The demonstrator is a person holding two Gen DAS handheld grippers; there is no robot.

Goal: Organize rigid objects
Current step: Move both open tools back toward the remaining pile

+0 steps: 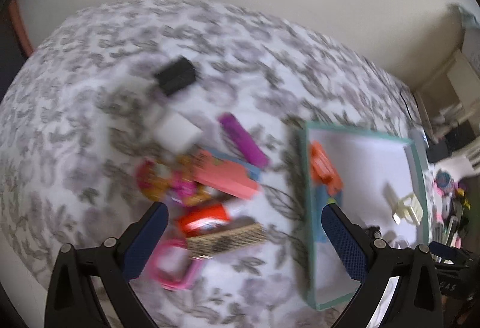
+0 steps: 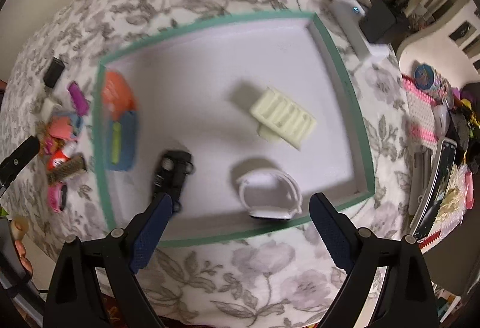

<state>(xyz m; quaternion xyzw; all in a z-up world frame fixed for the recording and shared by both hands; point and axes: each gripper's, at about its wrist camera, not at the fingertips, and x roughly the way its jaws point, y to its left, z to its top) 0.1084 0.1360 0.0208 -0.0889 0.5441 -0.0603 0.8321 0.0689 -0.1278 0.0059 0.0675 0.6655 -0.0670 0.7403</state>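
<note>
Both claws gaped empty over a half-sorted clutter.

The left claw (image 1: 243, 235) hung spread above the loose pile (image 1: 207, 187) on the floral counter (image 1: 90, 64), just left of the teal-rimmed tray (image 2: 357, 106); the right claw (image 2: 240, 226) stood apart over the tray's near edge beside the white ring (image 2: 270, 193). Blur suggested haste: crowded, overlapping pieces could slip or scatter under a misjudged pinch.
</note>
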